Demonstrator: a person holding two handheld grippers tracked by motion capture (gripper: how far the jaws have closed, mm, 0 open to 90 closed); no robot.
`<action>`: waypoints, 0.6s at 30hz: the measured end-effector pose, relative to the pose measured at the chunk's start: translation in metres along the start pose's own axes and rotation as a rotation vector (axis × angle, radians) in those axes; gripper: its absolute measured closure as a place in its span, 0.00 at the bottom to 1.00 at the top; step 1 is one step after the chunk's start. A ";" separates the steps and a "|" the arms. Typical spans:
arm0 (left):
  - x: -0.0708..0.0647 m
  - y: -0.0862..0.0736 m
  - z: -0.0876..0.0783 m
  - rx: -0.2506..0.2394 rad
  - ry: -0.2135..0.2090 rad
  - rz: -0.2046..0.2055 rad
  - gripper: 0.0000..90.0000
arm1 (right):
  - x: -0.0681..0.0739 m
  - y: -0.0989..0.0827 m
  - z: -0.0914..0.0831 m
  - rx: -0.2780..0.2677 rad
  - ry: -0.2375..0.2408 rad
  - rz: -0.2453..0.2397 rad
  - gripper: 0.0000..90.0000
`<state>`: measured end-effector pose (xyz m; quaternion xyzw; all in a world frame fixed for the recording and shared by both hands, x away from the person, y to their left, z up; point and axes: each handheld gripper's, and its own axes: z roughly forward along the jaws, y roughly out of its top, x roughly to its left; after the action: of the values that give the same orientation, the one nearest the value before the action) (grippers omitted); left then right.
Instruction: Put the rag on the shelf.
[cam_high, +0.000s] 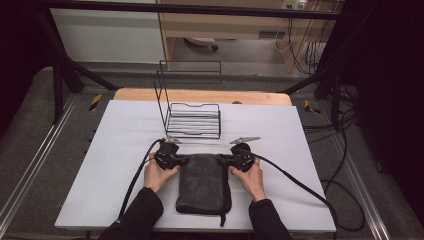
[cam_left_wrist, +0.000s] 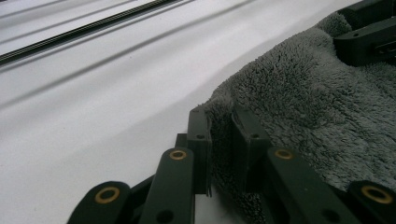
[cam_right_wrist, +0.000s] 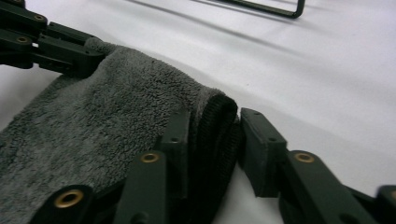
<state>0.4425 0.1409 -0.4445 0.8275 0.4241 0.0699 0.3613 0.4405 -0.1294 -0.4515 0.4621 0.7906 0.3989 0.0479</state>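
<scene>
lay folded near the tabletop's (cam_high: 120, 150) front edge, centred: grey towel (cam_high: 202, 182). clamped on its far left corner: left tool (cam_left_wrist: 219, 140). clamped around its far right corner's folded hem: right tool (cam_right_wrist: 215, 140). stood behind, toward the far edge: wire rack (cam_high: 192, 117).

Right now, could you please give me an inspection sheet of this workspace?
Surface: white table top, bare around the work.
Job's things: folded grey towel lies flat near the front edge.
Clutter: black wire rack behind the towel, apart from it.
Grippers: left gripper shut on the towel's far left corner; right gripper shut on its far right corner.
Cables: one black cable trails from each gripper.
Surroundings: dark frame, grey floor, wooden furniture behind.
</scene>
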 end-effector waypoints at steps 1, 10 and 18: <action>0.000 0.000 0.000 0.000 -0.001 -0.001 0.87 | 0.000 0.000 0.000 0.004 0.006 0.006 0.77; 0.004 0.000 -0.002 -0.008 -0.032 -0.026 0.89 | 0.000 0.002 -0.003 0.010 0.023 0.025 0.85; 0.002 0.003 -0.020 -0.072 -0.047 -0.012 0.90 | 0.004 0.003 -0.016 -0.038 0.036 0.016 0.86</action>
<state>0.4367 0.1522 -0.4285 0.8129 0.4175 0.0636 0.4010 0.4336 -0.1346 -0.4372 0.4602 0.7798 0.4226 0.0390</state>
